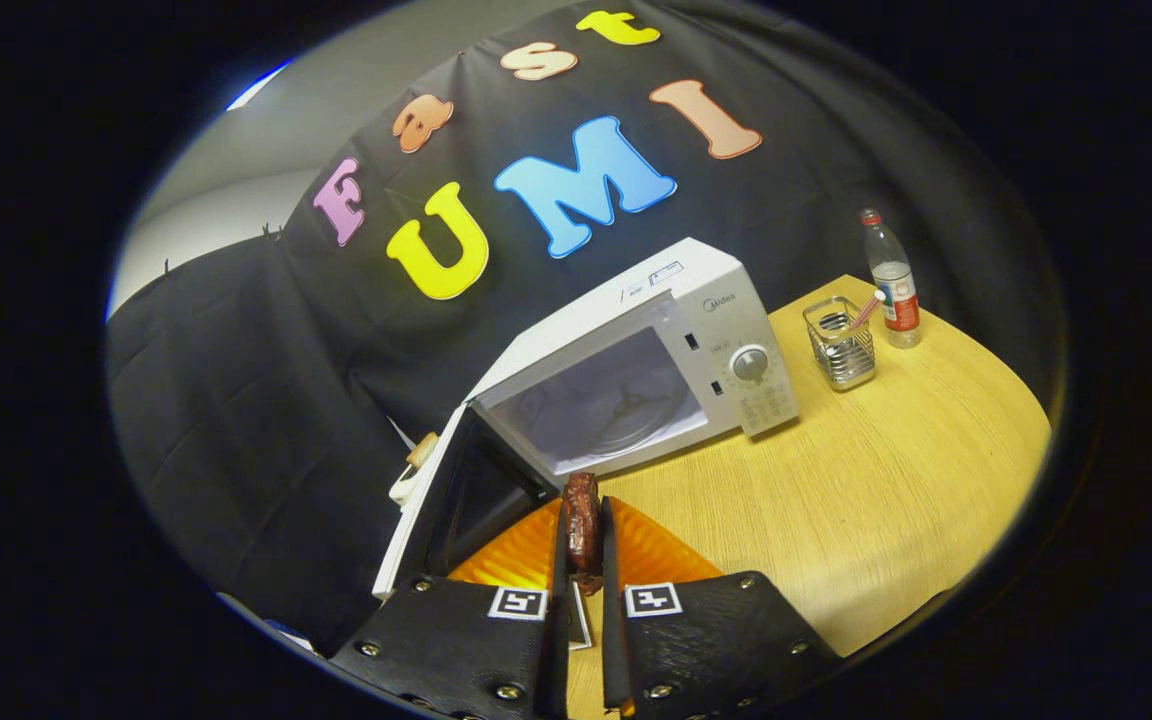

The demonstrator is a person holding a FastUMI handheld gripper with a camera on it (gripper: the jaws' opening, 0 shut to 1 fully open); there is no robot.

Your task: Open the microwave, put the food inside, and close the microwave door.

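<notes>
Brown and lumpy, a small piece of food [583, 523] sits pinched between the jaws of the gripper [583, 545]. The jaws are narrow, with both fingers [554, 560] pressing on the food from each side, so it stands up tall and cannot drop. It pokes out past the tips, which should make it easy to set down.

Just ahead of the jaws is the white box-shaped microwave [636, 340]. Its door [436, 500] is swung wide open to the side, with the dark inside face turned toward the gripper. That looks like the reason the food is held here: the way in is clear. Inside the pale opening a round glass plate [626, 410] waits, and I think the food should go there. A round knob [750, 364] sits on the front panel of the microwave, beside the opening.

Under it all is a light wooden table [876, 500]. Well beyond the microwave, near the back of the table, stands a shiny wire-mesh holder [839, 345] with something thin sticking out of it. A clear plastic bottle with a red cap [891, 280] stands just beside it. Both are far from the path.

So the door step looks done. Putting the food in and closing the door are not yet done.
</notes>
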